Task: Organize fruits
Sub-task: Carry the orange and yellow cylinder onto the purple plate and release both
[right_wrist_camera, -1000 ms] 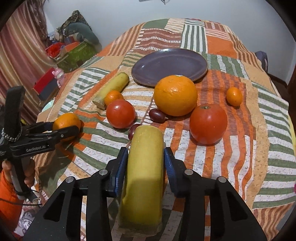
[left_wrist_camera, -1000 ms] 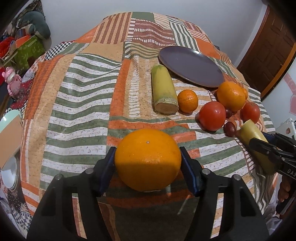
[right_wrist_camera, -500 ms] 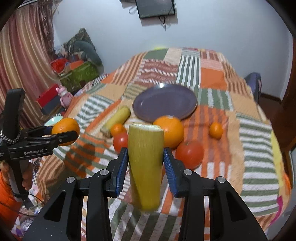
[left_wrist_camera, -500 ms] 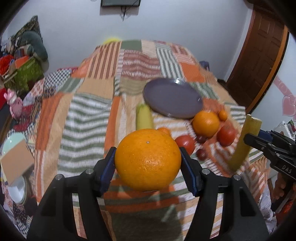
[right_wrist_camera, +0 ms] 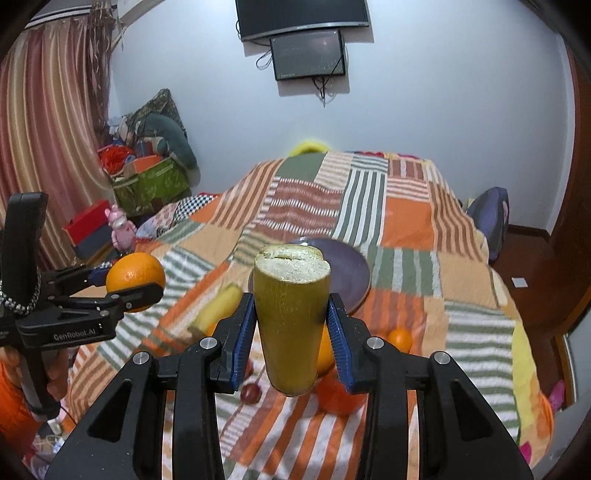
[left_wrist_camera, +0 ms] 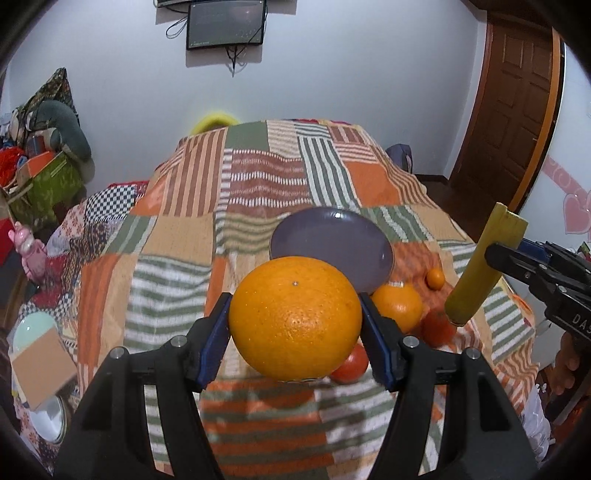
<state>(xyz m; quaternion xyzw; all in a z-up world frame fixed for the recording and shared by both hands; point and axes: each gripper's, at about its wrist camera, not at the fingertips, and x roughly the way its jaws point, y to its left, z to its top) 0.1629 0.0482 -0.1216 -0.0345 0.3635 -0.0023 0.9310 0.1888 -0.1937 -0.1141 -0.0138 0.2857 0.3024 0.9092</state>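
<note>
Fingers of our left gripper [left_wrist_camera: 295, 321] clamp a large orange [left_wrist_camera: 294, 318] from both sides, holding it in the air above the patchwork bedspread [left_wrist_camera: 177, 258]. Our right gripper [right_wrist_camera: 291, 332] squeezes a yellow-green cane stalk [right_wrist_camera: 291, 317] nearly upright, cut end up, also clear of the bed. Below the held fruit lie a second orange [left_wrist_camera: 398, 305], two tomatoes [left_wrist_camera: 437, 326], a small tangerine [left_wrist_camera: 436, 277], another stalk piece [right_wrist_camera: 218, 307] and a dark red fruit [right_wrist_camera: 250, 392]. Just beyond them sits a purple plate [left_wrist_camera: 332, 240]. Farther off we see a white wall with a screen [left_wrist_camera: 226, 23], a wooden door [left_wrist_camera: 517, 92] and striped curtains [right_wrist_camera: 48, 140].
</note>
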